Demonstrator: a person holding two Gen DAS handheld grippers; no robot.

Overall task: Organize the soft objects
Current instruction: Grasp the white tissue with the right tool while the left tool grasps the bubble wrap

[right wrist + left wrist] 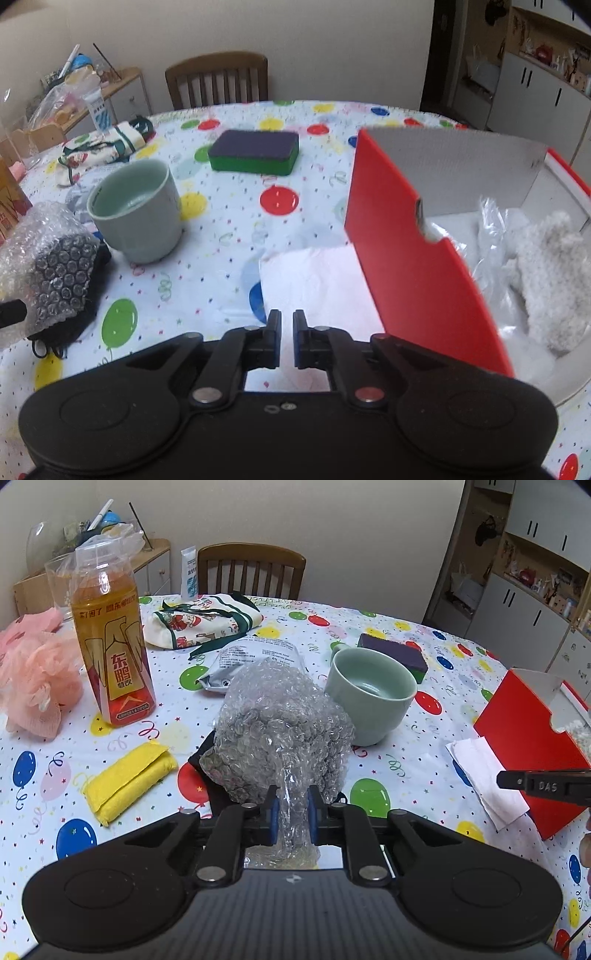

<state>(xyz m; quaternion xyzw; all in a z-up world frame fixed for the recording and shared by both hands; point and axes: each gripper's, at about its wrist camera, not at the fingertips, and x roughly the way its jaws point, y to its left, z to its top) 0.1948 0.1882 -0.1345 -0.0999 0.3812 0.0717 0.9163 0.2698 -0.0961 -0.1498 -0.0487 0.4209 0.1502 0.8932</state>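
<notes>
My left gripper (291,805) is shut on a crumpled wad of clear bubble wrap (280,731), held just above a black cloth item (207,760) on the balloon-print tablecloth. The bubble wrap also shows at the left of the right wrist view (48,258). My right gripper (287,332) is nearly shut and empty, over a white tissue (317,280) beside the red box (417,266). The box holds a white fluffy item (546,273) and clear plastic (491,229). A yellow sponge cloth (129,779), a pink mesh pouf (33,679) and a purple-green sponge (255,151) lie on the table.
A celadon cup (369,698) stands just right of the bubble wrap. A tall orange drink bottle (110,638) stands left. A printed fabric bag (203,620) and a grey packet (251,657) lie behind. A wooden chair (251,568) is at the far edge.
</notes>
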